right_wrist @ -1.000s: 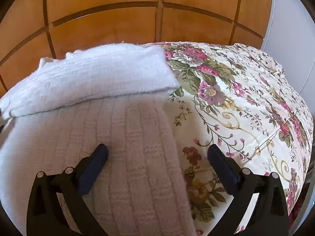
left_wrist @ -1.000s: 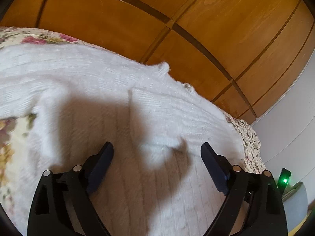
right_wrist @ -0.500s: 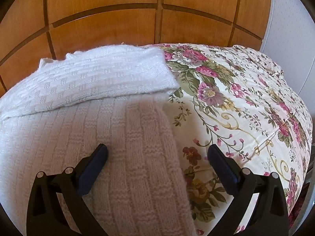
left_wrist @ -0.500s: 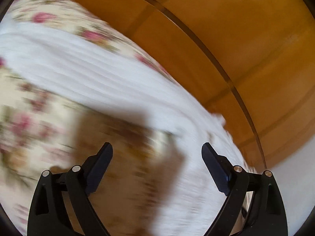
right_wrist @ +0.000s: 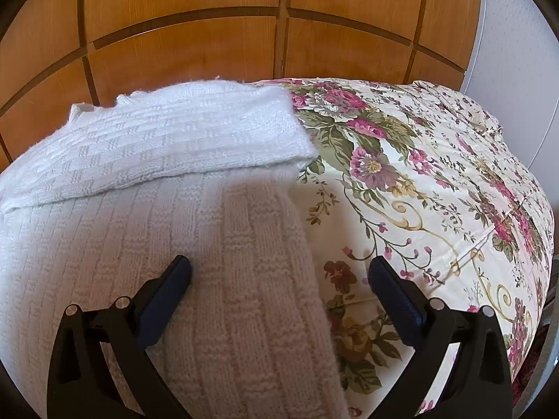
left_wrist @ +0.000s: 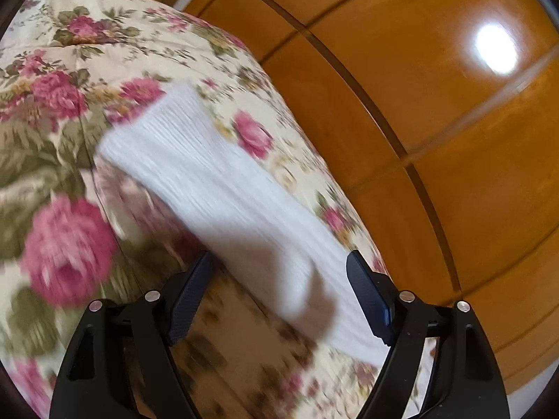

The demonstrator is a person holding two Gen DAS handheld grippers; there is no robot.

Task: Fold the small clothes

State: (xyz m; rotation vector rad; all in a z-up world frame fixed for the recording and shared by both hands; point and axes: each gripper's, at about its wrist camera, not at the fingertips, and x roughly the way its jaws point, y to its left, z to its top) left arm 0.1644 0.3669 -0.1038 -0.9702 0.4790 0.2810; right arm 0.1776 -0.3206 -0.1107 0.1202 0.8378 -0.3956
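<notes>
both grippers, left (left_wrist: 279, 276) and right (right_wrist: 279, 274), are wide open and hold nothing above the white knitted sweater (right_wrist: 167, 153), whose folded edge lies near the far edge of the floral bedspread (right_wrist: 436, 188).

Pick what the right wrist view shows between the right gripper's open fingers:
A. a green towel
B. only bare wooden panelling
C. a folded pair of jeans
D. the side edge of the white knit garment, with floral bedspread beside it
D: the right gripper is open over the white knit garment, whose edge runs between the fingers, with the floral bedspread beside it.
</notes>
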